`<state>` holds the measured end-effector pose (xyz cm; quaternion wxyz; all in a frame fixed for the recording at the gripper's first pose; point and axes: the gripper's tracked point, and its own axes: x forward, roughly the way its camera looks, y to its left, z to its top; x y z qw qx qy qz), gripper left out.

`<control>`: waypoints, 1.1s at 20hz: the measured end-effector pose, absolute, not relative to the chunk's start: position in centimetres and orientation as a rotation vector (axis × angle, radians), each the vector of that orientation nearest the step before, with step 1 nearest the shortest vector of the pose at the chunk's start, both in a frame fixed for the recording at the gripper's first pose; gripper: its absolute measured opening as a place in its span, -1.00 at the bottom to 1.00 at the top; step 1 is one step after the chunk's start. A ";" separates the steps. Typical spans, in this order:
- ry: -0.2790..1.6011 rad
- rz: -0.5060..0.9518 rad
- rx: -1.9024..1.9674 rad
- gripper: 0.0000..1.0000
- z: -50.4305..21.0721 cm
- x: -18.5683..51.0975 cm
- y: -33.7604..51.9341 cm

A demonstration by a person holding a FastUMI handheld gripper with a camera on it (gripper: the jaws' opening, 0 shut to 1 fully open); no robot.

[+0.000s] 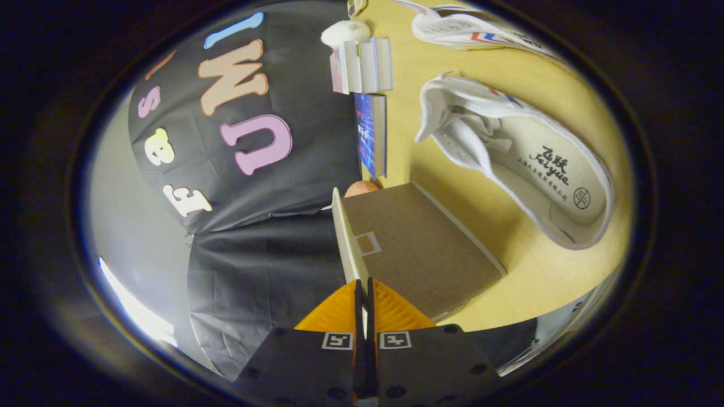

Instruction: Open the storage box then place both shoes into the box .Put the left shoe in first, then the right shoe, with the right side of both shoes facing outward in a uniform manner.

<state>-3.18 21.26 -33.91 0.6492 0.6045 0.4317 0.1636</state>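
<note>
We see the storage box (421, 254) on the bench (526, 271), its lid flap (348, 237) raised on edge and pinched between the fingers of our hand-held gripper (363, 294). Beside the box lies one white shoe (526, 164), the other shoe (475, 31) beyond it; books (365, 70) stand along the bench's back edge.

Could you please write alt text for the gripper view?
The claw is shut on the thin edge of the cardboard box lid, lifting it. Beyond lie two white shoes on the wooden table, beside some books.
</note>
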 end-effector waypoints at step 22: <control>0.926 0.800 1.033 -0.95 -18.9 -6.1 38.4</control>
